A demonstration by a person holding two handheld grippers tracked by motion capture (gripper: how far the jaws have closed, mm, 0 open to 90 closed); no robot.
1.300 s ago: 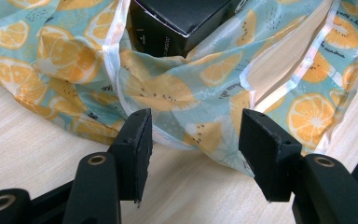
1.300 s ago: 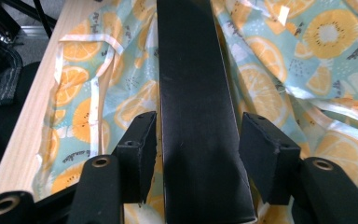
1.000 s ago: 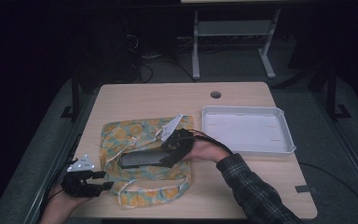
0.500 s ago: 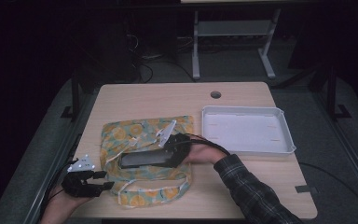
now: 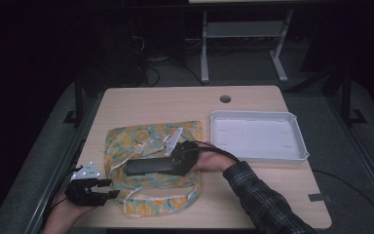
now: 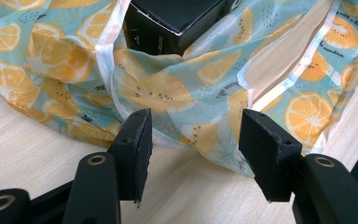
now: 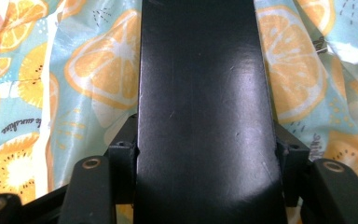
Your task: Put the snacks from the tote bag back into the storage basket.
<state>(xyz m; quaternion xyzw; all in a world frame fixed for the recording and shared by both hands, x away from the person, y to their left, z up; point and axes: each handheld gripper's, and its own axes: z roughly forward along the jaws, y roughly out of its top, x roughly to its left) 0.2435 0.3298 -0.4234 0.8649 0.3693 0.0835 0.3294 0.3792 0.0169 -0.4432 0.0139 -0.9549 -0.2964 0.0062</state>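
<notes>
Right claw (image 5: 177,161) grips a long glossy black box (image 5: 148,167) over the orange-print fabric bag (image 5: 141,139); left claw (image 6: 193,140) gapes empty at the bag's edge, likely lifting it next.

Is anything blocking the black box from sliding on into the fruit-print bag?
Possibly. In the left gripper view the bag's cloth lies bunched right under the black box's leading end. The left gripper stands open at the bag's edge, gripping nothing. The right gripper is shut on the box.
</notes>
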